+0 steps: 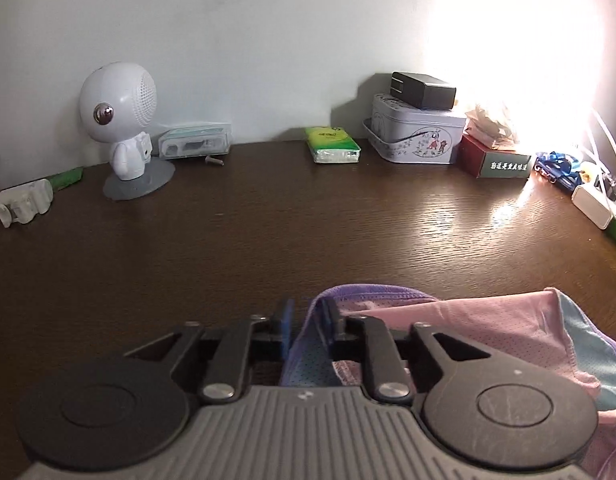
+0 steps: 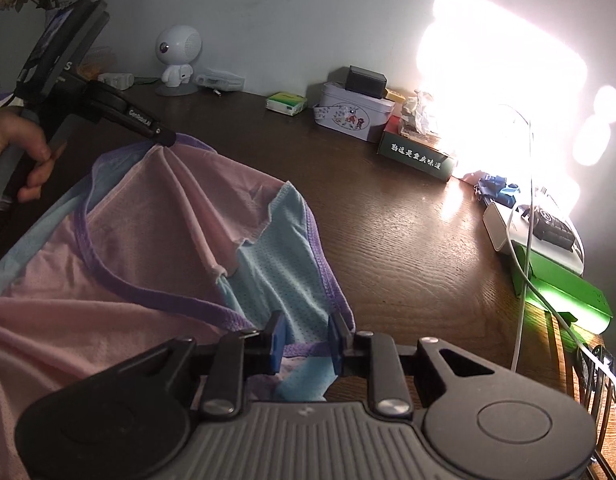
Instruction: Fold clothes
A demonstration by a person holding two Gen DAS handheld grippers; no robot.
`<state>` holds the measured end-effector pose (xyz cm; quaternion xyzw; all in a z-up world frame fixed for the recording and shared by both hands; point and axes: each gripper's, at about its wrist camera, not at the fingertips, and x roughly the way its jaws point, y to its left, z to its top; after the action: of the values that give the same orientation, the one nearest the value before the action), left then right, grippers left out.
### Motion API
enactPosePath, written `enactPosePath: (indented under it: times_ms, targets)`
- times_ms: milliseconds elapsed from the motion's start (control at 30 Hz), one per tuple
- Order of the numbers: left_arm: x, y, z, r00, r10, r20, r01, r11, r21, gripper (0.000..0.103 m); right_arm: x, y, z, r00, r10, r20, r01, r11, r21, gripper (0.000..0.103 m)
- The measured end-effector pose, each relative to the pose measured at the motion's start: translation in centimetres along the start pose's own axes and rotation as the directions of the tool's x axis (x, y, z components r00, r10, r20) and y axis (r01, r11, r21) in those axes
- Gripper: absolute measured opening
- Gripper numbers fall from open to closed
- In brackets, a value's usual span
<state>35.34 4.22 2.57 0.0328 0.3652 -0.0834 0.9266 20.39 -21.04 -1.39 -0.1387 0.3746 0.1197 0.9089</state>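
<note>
A pink and light-blue mesh garment with purple trim [image 2: 155, 216] lies on the dark wooden table; it also shows in the left wrist view [image 1: 488, 332]. My left gripper [image 1: 308, 324] is shut on the garment's purple-trimmed edge, and in the right wrist view its tip [image 2: 165, 138] pinches that edge and lifts it. My right gripper [image 2: 305, 336] has its blue pads [image 2: 277, 340] on either side of the blue part's purple hem, with a gap between them.
Along the wall stand a white robot-shaped speaker [image 1: 119, 120], a green tissue pack [image 1: 334, 144], a tin box [image 1: 416, 132] with a black adapter on top, and a red box [image 1: 496, 160]. A power strip, cables and a green box [image 2: 560, 280] are at the right edge.
</note>
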Motion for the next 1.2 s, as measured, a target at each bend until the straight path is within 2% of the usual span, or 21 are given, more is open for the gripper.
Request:
enactPosePath:
  times_ms: [67, 133, 200, 267, 400, 433, 467, 500, 533, 567, 600, 633, 700, 733, 800, 867, 933, 967, 1067, 1100, 1200]
  targets:
    - [-0.4, -0.2, -0.2, 0.999, -0.045, -0.010, 0.045, 0.999, 0.022, 0.040, -0.4, -0.6, 1.0, 0.996, 0.084, -0.016, -0.084, 0.996, -0.002, 0.022]
    - [-0.9, -0.7, -0.7, 0.996, -0.090, -0.019, 0.091, 0.994, 0.063, 0.037, -1.2, -2.5, 3.3, 0.986, 0.149, 0.069, -0.153, 0.987, 0.044, 0.022]
    - [-1.6, -1.3, -1.3, 0.997, -0.081, -0.013, 0.082, 0.992, 0.098, 0.029, -0.1, -4.6, 6.2, 0.978, 0.168, 0.121, -0.177, 0.982, 0.065, 0.029]
    - [-2.2, -1.6, -1.9, 0.995, -0.094, -0.017, 0.095, 0.989, 0.112, 0.025, 3.3, -6.4, 8.7, 0.961, 0.262, 0.089, -0.270, 0.959, 0.088, 0.028]
    - [-3.0, -1.4, -2.6, 0.995, -0.100, -0.021, 0.101, 0.988, 0.116, 0.023, 8.7, -5.4, 10.6, 0.959, 0.280, -0.043, -0.279, 0.960, 0.029, 0.028]
    - [-3.2, -1.3, -2.8, 0.994, -0.103, -0.021, 0.105, 0.988, 0.116, 0.023, 9.5, -4.9, 10.5, 0.956, 0.287, -0.061, -0.286, 0.958, 0.021, 0.026]
    - [-3.4, -1.1, -2.8, 0.994, -0.105, -0.026, 0.107, 0.988, 0.113, 0.022, 9.9, -4.5, 10.2, 0.957, 0.283, -0.064, -0.282, 0.959, 0.027, 0.017]
    - [-3.6, -1.0, -3.0, 0.994, -0.108, -0.030, 0.110, 0.988, 0.111, 0.019, 9.7, -4.1, 9.9, 0.960, 0.276, -0.044, -0.276, 0.961, 0.008, 0.003]
    - [-4.0, -0.9, -3.2, 0.993, -0.116, -0.036, 0.120, 0.986, 0.115, 0.018, 9.0, -3.4, 9.5, 0.963, 0.267, -0.026, -0.268, 0.963, -0.022, 0.001]
    - [-4.3, -0.8, -3.5, 0.991, -0.125, -0.043, 0.129, 0.985, 0.118, 0.018, 7.4, -2.0, 8.7, 0.969, 0.247, 0.024, -0.243, 0.963, -0.121, 0.000]
    - [-4.7, -0.7, -3.7, 0.990, -0.134, -0.049, 0.139, 0.983, 0.122, 0.018, 5.2, 0.0, 7.2, 0.957, 0.268, 0.107, -0.225, 0.924, -0.310, 0.000]
    - [-5.1, -0.5, -4.1, 0.988, -0.144, -0.051, 0.150, 0.980, 0.133, 0.018, 2.8, 1.9, 4.9, 0.929, 0.332, 0.165, -0.206, 0.832, -0.514, 0.000]
    - [-5.7, -0.3, -4.6, 0.986, -0.158, -0.057, 0.164, 0.976, 0.145, 0.018, 0.6, 4.5, 2.1, 0.939, 0.326, 0.105, -0.174, 0.718, -0.673, 0.000]
    - [-5.8, -0.2, -4.7, 0.985, -0.161, -0.061, 0.169, 0.975, 0.146, 0.018, 0.3, 5.3, 1.1, 0.954, 0.285, 0.095, -0.134, 0.687, -0.714, 0.001]
    - [-6.0, -0.1, -4.8, 0.984, -0.164, -0.063, 0.172, 0.973, 0.152, 0.019, 0.4, 5.6, 0.6, 0.968, 0.248, 0.034, -0.146, 0.670, -0.728, 0.006]
    - [-6.2, 0.1, -5.0, 0.984, -0.166, -0.063, 0.174, 0.974, 0.148, 0.020, 0.0, 4.7, 1.3, 0.954, 0.300, -0.016, -0.232, 0.704, -0.671, 0.012]
    - [-6.4, 0.3, -5.1, 0.984, -0.166, -0.062, 0.173, 0.974, 0.147, 0.020, -0.7, 2.6, 2.5, 0.904, 0.426, 0.031, -0.337, 0.757, -0.560, 0.023]
    - [-6.4, 0.4, -5.1, 0.984, -0.166, -0.062, 0.173, 0.975, 0.143, 0.021, -0.4, 1.5, 3.5, 0.889, 0.454, 0.058, -0.372, 0.790, -0.486, 0.029]
    - [-6.5, 0.4, -5.2, 0.984, -0.168, -0.061, 0.175, 0.975, 0.138, 0.021, 2.0, -1.0, 6.1, 0.885, 0.460, 0.079, -0.425, 0.865, -0.267, 0.027]
    - [-6.5, 0.3, -5.2, 0.984, -0.167, -0.060, 0.174, 0.975, 0.137, 0.021, 3.5, -1.5, 6.8, 0.880, 0.472, 0.057, -0.451, 0.867, -0.214, 0.018]
    - [-6.5, 0.3, -5.1, 0.984, -0.166, -0.061, 0.173, 0.975, 0.141, 0.021, 5.4, -1.8, 6.6, 0.826, 0.563, -0.011, -0.556, 0.814, -0.169, 0.011]
